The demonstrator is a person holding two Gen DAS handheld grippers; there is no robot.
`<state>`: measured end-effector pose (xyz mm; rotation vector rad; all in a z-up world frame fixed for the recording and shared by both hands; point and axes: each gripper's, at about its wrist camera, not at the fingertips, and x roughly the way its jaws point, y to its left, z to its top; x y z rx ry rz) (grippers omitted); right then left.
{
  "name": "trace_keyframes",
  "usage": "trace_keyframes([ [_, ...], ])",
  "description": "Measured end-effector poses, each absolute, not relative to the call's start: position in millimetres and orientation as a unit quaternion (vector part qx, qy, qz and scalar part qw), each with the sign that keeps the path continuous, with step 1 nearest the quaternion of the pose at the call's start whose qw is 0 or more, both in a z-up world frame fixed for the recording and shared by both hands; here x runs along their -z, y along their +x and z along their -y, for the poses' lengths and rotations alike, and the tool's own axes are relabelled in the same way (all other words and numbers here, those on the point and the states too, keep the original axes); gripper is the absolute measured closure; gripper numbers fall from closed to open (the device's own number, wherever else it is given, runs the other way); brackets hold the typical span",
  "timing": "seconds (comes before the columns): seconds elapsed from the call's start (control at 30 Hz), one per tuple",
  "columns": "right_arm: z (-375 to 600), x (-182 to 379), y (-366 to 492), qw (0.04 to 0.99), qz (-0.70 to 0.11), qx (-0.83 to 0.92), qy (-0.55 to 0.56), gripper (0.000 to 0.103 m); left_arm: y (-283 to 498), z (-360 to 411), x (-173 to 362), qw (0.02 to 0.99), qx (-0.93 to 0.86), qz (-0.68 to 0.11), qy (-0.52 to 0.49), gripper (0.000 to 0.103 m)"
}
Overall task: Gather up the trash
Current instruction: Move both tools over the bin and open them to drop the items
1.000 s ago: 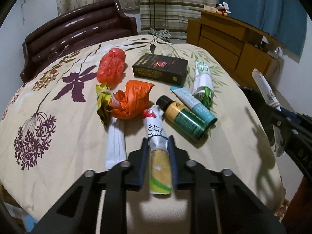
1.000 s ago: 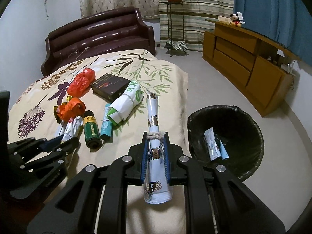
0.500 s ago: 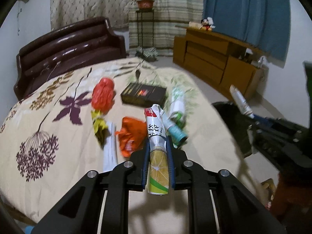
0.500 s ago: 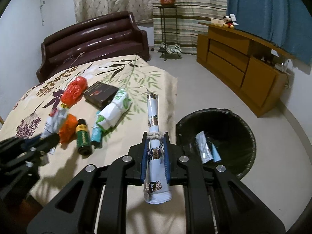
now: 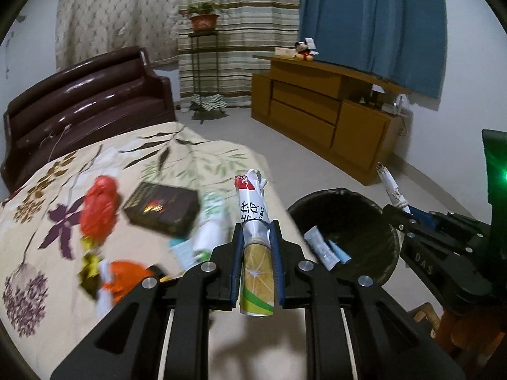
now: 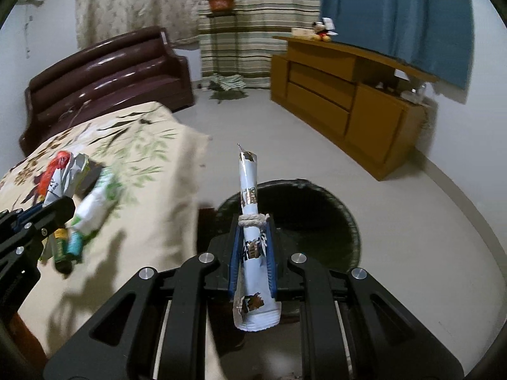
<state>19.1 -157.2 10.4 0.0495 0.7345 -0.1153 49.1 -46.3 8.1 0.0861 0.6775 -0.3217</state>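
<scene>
Clamped tight in the left hand-held gripper (image 5: 256, 251): a rolled snack wrapper (image 5: 253, 240) with a lemon print and a red tip, pads pressed on both its sides, lifted above the edge of the bed (image 5: 47, 300). Pinched just as firmly in the right hand-held gripper (image 6: 252, 255): a pale blue rolled wrapper (image 6: 250, 243) bound with string, pointing up and poised over the black trash bin (image 6: 342, 221). In the left wrist view, that bin (image 5: 374, 215) on the floor just beside the bed, with two small tubes (image 5: 326, 250) lying inside against its dark liner. Spread on the floral bedspread, blurred: an orange crumpled bag (image 5: 125, 277), a red crumpled bag (image 5: 98, 210), a dark flat box (image 5: 161, 207), a white-and-green roll (image 5: 210, 221). From the right wrist view, a dark green bottle (image 6: 60, 248) and a teal tube (image 6: 74, 243) side by side near the bed's edge, close to the left tool. Farther back: a dark brown padded headboard (image 5: 85, 95), a wooden dresser (image 5: 320, 110) topped by a small plush toy (image 5: 304, 51), a potted plant (image 5: 204, 20) on a thin stand, striped and blue curtains behind.
</scene>
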Motion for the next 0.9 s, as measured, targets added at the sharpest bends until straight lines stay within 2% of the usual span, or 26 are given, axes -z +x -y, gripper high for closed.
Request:
trace_keyframes([
  [0.53,202,15,53,0.922,-0.373,0.098,0.039,0.089,104,124,14,0.917,0.178,-0.346,0.087,0.086],
  [0.9,221,31,68,0.917,-0.383,0.1,0.05,0.089,127,148,31,0.902,0.181,-0.374,0.115,0.084],
])
